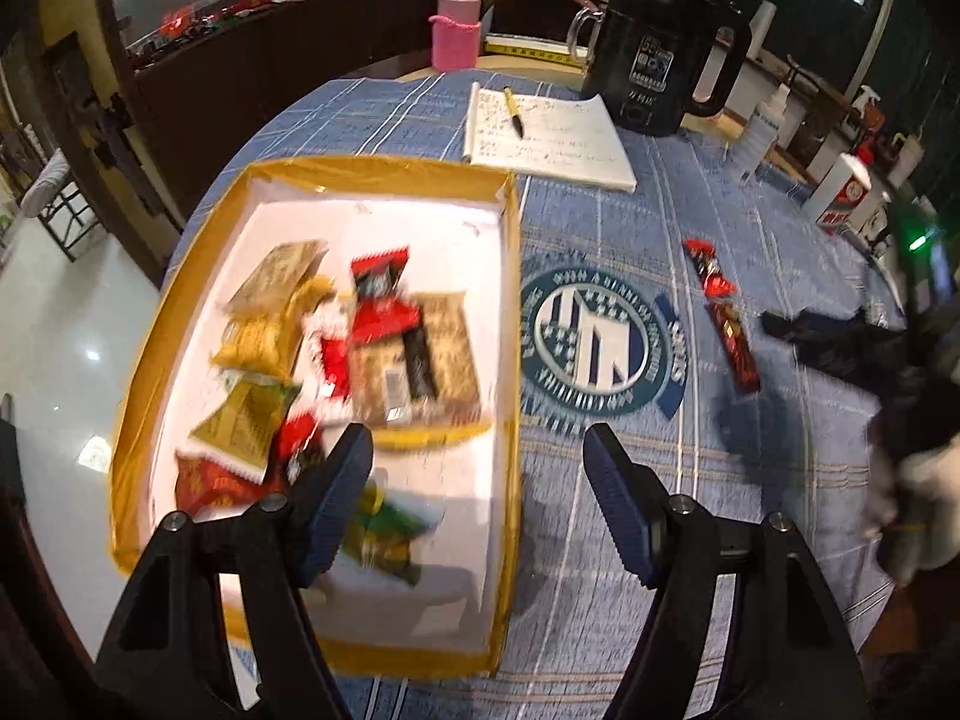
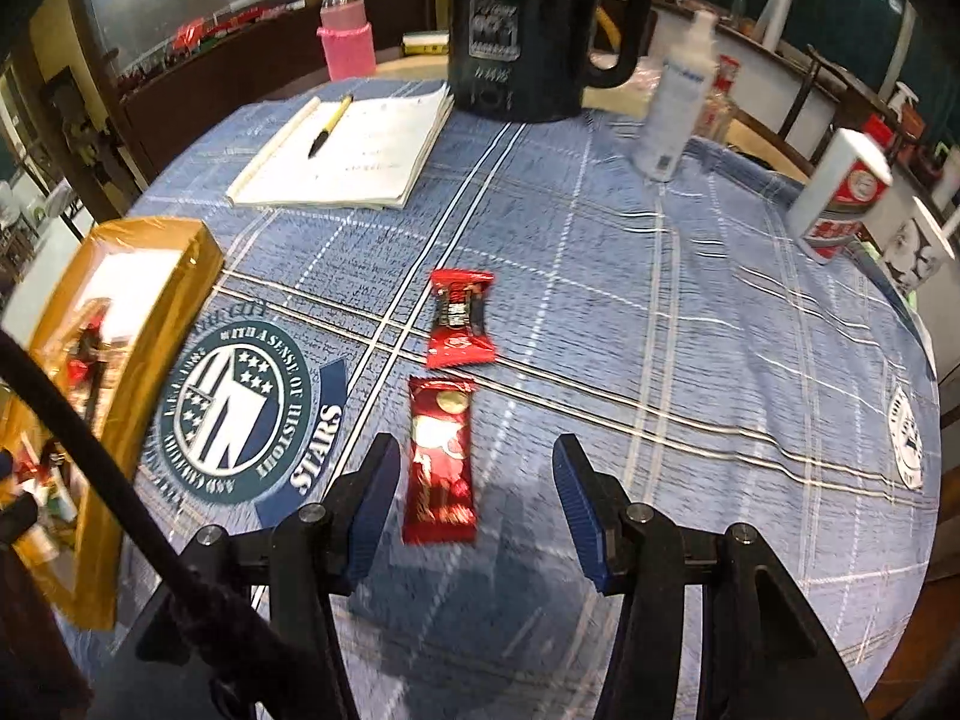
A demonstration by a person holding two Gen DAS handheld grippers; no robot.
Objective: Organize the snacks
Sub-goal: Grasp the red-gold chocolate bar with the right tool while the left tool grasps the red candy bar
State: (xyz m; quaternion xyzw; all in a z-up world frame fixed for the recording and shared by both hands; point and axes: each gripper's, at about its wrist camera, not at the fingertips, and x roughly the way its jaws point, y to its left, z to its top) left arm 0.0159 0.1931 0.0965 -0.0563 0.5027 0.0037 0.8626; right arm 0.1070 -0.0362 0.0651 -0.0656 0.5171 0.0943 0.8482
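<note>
Currently two red foil snack bars lie on the blue plaid tablecloth (image 2: 660,312) right of the yellow-rimmed cardboard box (image 1: 510,360): a short one (image 2: 459,318) and a long one (image 2: 440,459) end to end. Roughly ten blurred packets (image 1: 336,354) fill the box. Left gripper (image 1: 477,501) gapes wide over the box's right wall, empty; right gripper (image 2: 477,498) spreads wide around the long bar, untouching.

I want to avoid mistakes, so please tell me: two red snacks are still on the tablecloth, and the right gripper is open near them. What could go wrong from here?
1. The long red bar lies flat on the cloth; the right gripper might pinch the tablecloth too.
2. The small red packet lies just beyond the bar and could be pushed away.
3. The yellow box has raised walls, so a low carry may hit its wall.
</note>
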